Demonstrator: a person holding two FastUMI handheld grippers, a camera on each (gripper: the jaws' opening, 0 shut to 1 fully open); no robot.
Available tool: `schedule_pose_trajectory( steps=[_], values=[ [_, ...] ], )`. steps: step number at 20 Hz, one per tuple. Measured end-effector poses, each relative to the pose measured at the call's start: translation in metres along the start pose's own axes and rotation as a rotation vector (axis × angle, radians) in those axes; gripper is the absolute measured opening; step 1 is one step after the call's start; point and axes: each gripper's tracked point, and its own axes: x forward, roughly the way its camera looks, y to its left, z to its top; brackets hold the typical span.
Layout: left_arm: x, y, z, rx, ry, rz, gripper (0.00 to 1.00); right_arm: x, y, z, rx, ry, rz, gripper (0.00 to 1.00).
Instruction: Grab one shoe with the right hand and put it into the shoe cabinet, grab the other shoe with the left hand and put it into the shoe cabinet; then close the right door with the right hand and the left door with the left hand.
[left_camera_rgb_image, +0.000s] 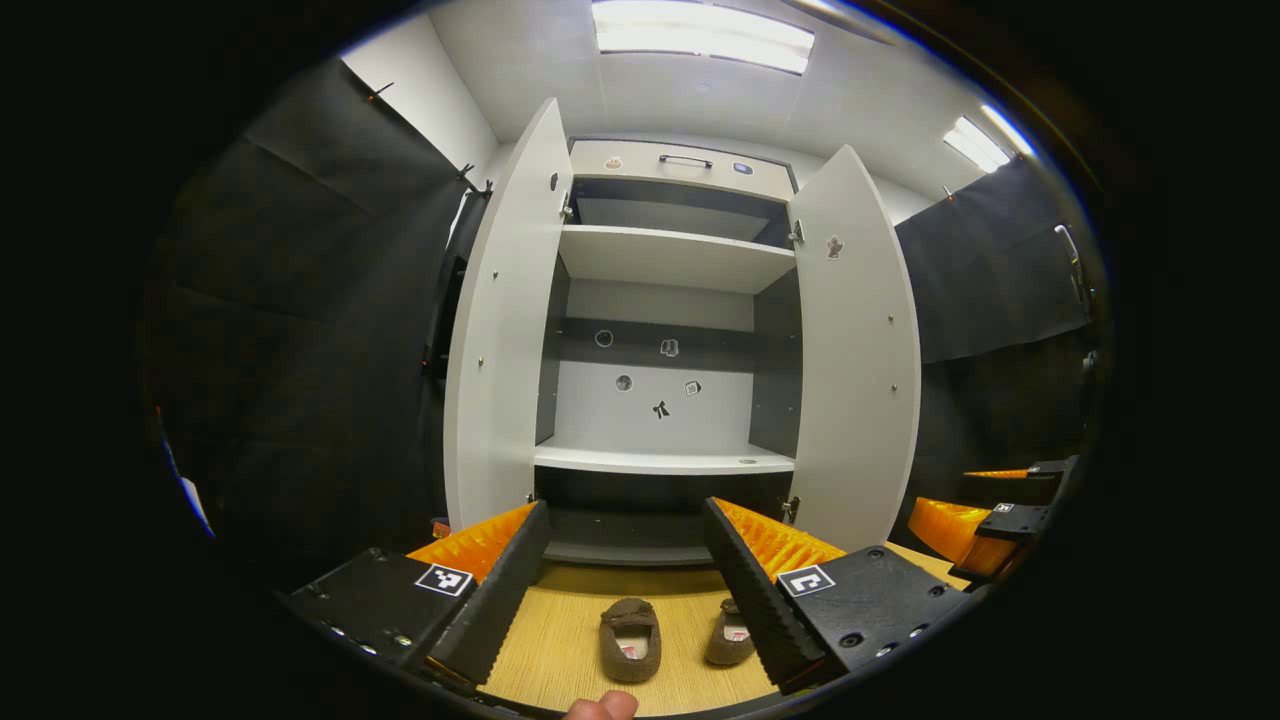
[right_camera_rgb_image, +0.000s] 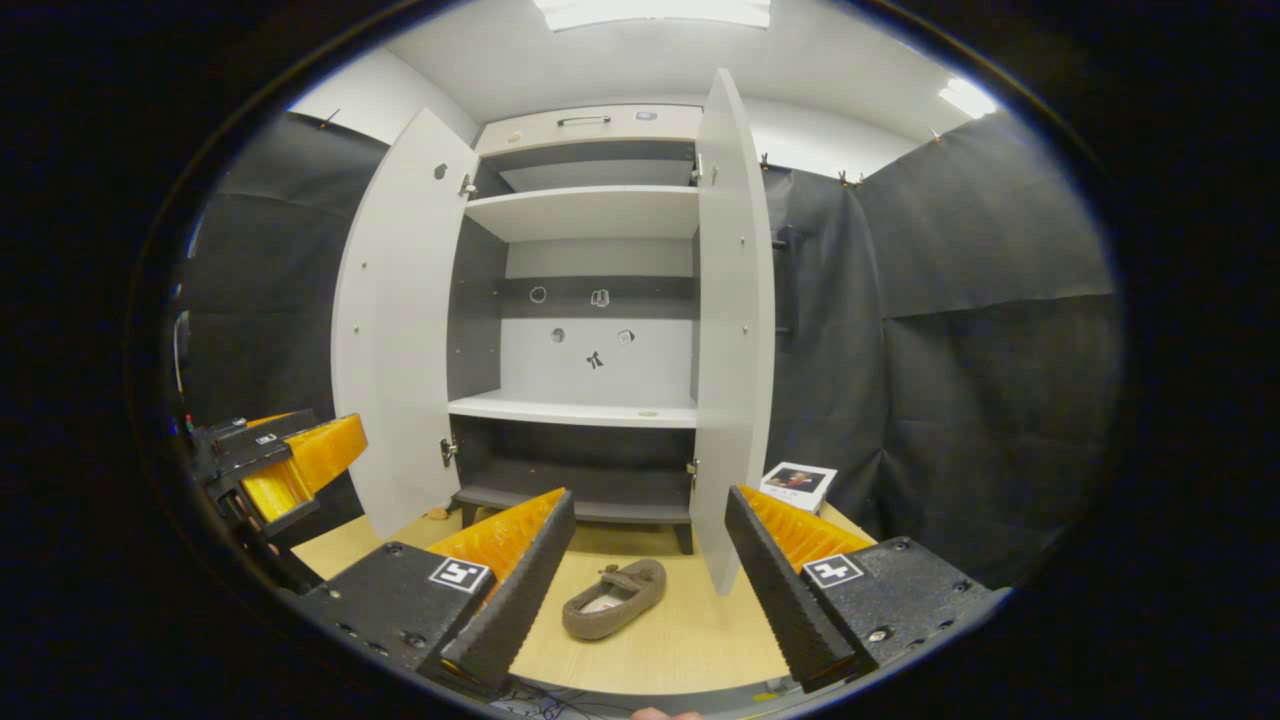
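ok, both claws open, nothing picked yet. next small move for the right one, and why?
Probably lower the right claw toward the shoe on the floor ahead of it. Its fingers stand wide open and empty, the shoe lies in the gap between them but farther off, and the cabinet doors are both open, so nothing blocks placing afterwards.
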Motion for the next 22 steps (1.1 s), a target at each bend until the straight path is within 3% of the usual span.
schedule_pose_trajectory(
  steps=[8,12,14,16,22],
  values=[
    [0.002,0.012,-0.001,0.005,-0.003,0.024,0.95,0.055,0.041,-0.029,-0.008,0.124,0.104,0.99],
    [0.004,0.021,-0.006,0.004,0.009,0.044,0.95,0.092,0.061,-0.072,-0.023,0.236,0.141,0.96],
    [0.005,0.024,-0.006,-0.002,0.008,0.051,0.95,0.110,0.070,-0.095,-0.027,0.294,0.148,0.99],
    [0.005,0.029,-0.007,-0.004,0.008,0.061,0.95,0.130,0.075,-0.124,-0.020,0.363,0.142,0.96],
    [0.006,0.041,-0.015,-0.007,0.016,0.082,0.95,0.172,0.083,-0.214,-0.051,0.574,0.102,0.99]
  ],
)
